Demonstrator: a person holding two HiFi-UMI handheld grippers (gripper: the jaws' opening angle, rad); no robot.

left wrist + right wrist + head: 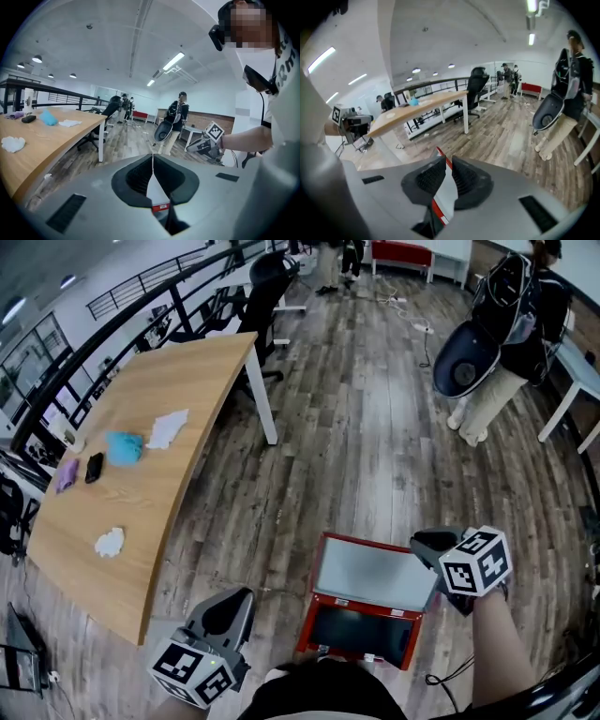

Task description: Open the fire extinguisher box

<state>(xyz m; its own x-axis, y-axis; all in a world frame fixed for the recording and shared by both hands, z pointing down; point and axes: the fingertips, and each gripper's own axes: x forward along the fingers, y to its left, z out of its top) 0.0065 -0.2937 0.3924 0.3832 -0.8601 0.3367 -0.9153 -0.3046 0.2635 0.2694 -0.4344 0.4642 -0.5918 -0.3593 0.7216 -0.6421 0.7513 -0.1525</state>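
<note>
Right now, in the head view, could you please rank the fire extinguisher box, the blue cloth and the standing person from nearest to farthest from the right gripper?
1. The fire extinguisher box, lid at the right gripper's jaws, lower centre.
2. The standing person, upper right.
3. The blue cloth, on the table, far left.

The head view looks steeply down; both gripper views face outward low, sharing the wooden desk [178, 381].
</note>
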